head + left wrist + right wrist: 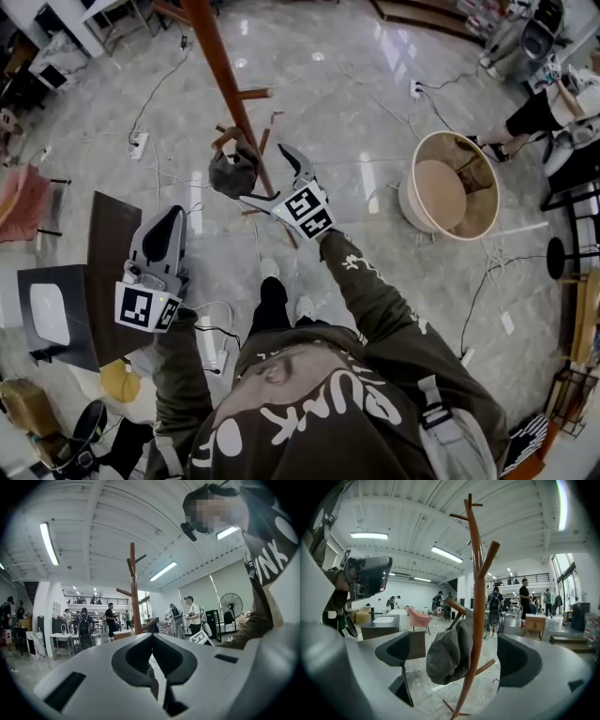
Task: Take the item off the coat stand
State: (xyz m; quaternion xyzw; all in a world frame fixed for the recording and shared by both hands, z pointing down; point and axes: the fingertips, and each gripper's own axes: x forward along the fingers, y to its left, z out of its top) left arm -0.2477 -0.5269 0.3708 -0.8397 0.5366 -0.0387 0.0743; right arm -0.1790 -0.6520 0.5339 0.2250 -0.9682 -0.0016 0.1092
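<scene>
A tall brown wooden coat stand (228, 84) rises from the glossy floor. A grey cap (232, 173) hangs from one of its lower pegs. My right gripper (269, 178) is open, one jaw on each side of the cap and close to it, not closed on it. In the right gripper view the cap (449, 652) hangs between the spread fingers (401, 660), just in front of the stand's pole (477, 597). My left gripper (175, 216) is shut and empty, held low and left, away from the stand. In its own view the left gripper (151, 639) faces the distant coat stand (134, 592).
A round beige tub (450, 185) stands on the floor to the right. A dark table (108, 272) and a pink chair (23, 202) are at the left. Cables and power strips (138, 142) lie around the stand. Other people stand farther off.
</scene>
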